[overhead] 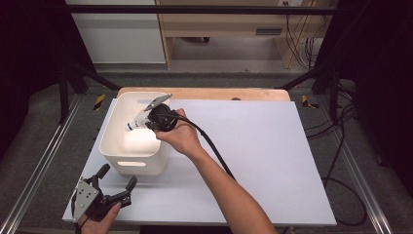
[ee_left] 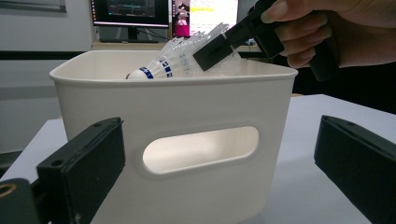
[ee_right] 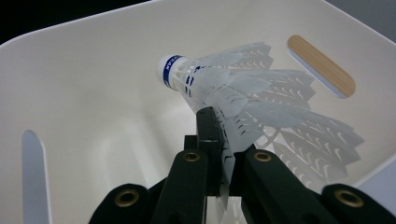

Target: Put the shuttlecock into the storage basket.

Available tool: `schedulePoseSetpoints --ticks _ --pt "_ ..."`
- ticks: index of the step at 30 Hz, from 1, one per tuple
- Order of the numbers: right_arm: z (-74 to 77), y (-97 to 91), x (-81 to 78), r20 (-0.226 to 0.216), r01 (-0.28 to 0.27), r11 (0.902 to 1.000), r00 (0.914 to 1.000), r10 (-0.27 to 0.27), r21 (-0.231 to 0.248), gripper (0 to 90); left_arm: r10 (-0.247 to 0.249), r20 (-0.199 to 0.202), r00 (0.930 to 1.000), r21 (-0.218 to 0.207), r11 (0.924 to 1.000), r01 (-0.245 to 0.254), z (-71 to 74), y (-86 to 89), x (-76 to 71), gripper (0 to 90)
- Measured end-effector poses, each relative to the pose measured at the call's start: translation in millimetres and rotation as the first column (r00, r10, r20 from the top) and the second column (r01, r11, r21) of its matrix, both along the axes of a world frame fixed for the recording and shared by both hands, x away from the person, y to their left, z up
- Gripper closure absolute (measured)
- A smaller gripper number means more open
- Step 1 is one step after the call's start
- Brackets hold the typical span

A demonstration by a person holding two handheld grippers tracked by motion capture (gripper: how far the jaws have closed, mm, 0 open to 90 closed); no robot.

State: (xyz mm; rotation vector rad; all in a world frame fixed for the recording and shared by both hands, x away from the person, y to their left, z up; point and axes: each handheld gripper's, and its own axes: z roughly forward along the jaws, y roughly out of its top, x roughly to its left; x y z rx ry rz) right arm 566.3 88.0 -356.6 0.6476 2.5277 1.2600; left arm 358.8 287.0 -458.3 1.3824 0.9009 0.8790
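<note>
Left gripper [overhead: 117, 183]: rests at the near left corner of the table [overhead: 272, 161], jaws spread wide, nothing between them; it faces the handle slot of the white bin [overhead: 114, 153] from just in front

Right gripper [overhead: 148, 116]: held over the bin's opening, jaws clamped on the feather skirt of the shuttlecock [ee_right: 243, 100]. In the left gripper view the shuttlecock [ee_left: 177, 60] sits at rim level, not yet down inside

Key relation: shuttlecock's long axis runs out from the jaws, cork end leading, pointing down and toward the bin's far-left wall. Bin floor lies directly below it

Judgement: only the right hand is placed to drop it; opening the jaws here should land it inside. Feathers are flimsy, may cling to a pad
</note>
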Motion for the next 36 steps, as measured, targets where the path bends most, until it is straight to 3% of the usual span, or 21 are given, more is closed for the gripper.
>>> schedulePoseSetpoints --ticks 26,28,31,33,36 --pt "-5.8 0.9 0.1 -0.002 -0.004 0.9997 1.0 0.004 -0.026 88.2 0.002 -0.002 1.0 -0.003 1.0 -0.002 0.0 0.4 -0.1 2.1" --pt "-6.5 0.7 0.2 -0.011 0.013 0.9997 0.9999 -0.013 -0.023 85.8 0.002 -0.003 1.0 -0.005 1.0 -0.002 0.0 0.4 -0.1 2.1" --pt "-7.0 -0.8 -1.7 -0.031 0.034 0.9989 0.9989 -0.035 -0.032 67.8 0.002 -0.001 1.0 -0.003 1.0 -0.002 0.2 0.8 -0.2 2.2" --pt "-4.5 -4.4 -5.6 -0.023 0.046 0.9978 0.9986 -0.047 -0.048 63.2 0.003 -0.001 1.0 -0.003 1.0 -0.003 0.2 1.2 -0.1 2.2" --pt "5.1 -15.5 -15.1 -0.015 0.054 0.9985 0.9984 -0.054 -0.005 59.3 0.003 -0.002 1.0 -0.008 1.0 -0.003 0.0 0.7 0.1 2.2"
